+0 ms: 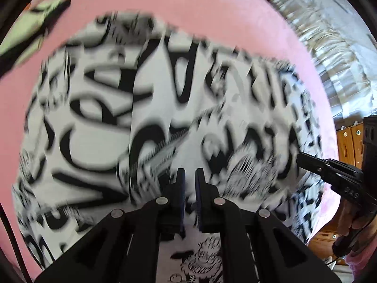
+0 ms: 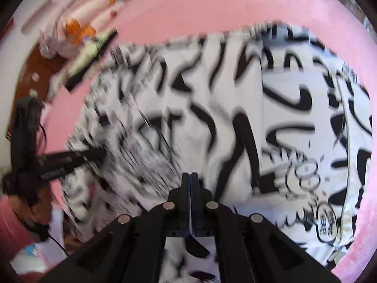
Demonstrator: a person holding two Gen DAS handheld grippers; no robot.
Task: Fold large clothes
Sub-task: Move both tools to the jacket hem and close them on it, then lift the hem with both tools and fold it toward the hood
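- Fingers (image 2: 186, 184) of the right gripper (image 2: 190, 176) pressed flat together, no gap between the dark pads; white printed cloth visible just beneath their base, but whether any fold is pinched cannot be told.
- Fingers (image 1: 181, 176) of the left gripper (image 1: 190, 173) nearly shut, a narrow slit between the two blue-edged pads; white fabric seen through and below the slit, grip on it not clear.
- Large white garment with bold black comic-style lettering and drawings (image 1: 150, 108) spread across the middle of the left wrist view, reaching from about 9 o'clock to 3 o'clock, heavily blurred.
- Same garment (image 2: 235, 118) filling the centre and the 3 o'clock side of the right wrist view, a stitched hem curving down near 4 o'clock beside a small oval speech bubble.
- Soft pink bed cover (image 1: 200, 11) under the garment, showing as a band from 10 o'clock over 12 to 3 o'clock.
- Right gripper (image 1: 313, 162) entering the left view at 3 o'clock, tips over the garment's edge.
- Left gripper (image 2: 94, 153) entering the right view at 9 o'clock, held by a hand (image 2: 35, 210) with a pink sleeve (image 2: 11, 226) at 8 o'clock.
- Pale green and black folded cloth (image 2: 92, 49) lying at 10 o'clock on the pink cover, apart from the garment.
- Wooden drawers with small knobs (image 1: 351, 141) at 3 o'clock beyond the bed.
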